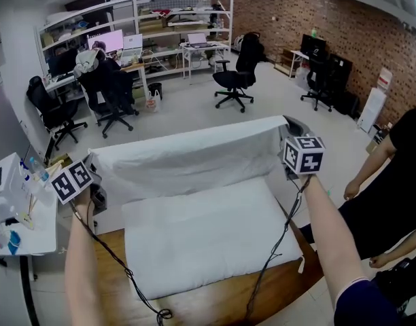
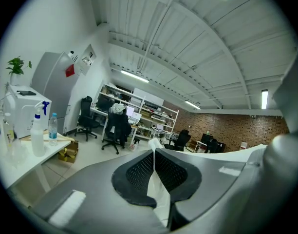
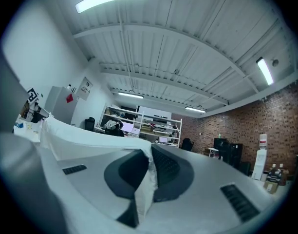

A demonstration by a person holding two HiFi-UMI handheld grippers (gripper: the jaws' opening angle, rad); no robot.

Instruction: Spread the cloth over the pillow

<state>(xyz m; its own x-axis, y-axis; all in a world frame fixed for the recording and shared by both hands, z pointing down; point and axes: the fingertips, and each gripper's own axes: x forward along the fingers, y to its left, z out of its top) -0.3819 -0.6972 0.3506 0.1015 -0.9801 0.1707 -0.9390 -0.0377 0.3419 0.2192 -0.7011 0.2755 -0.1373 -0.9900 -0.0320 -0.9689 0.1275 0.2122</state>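
Note:
A white cloth (image 1: 187, 155) hangs stretched between my two grippers, raised above the far edge of a white pillow (image 1: 208, 240) that lies on a wooden table (image 1: 215, 303). My left gripper (image 1: 92, 172) is shut on the cloth's left corner; in the left gripper view the cloth (image 2: 158, 189) is pinched between the dark pads. My right gripper (image 1: 289, 136) is shut on the right corner, and the right gripper view shows the cloth (image 3: 144, 184) squeezed between its pads. The cloth's lower edge drapes down behind the pillow.
A white side table (image 1: 24, 216) with bottles stands at the left. A person in black (image 1: 398, 182) stands close at the right. Office chairs (image 1: 235, 73) and desks with shelves (image 1: 153, 32) fill the room beyond.

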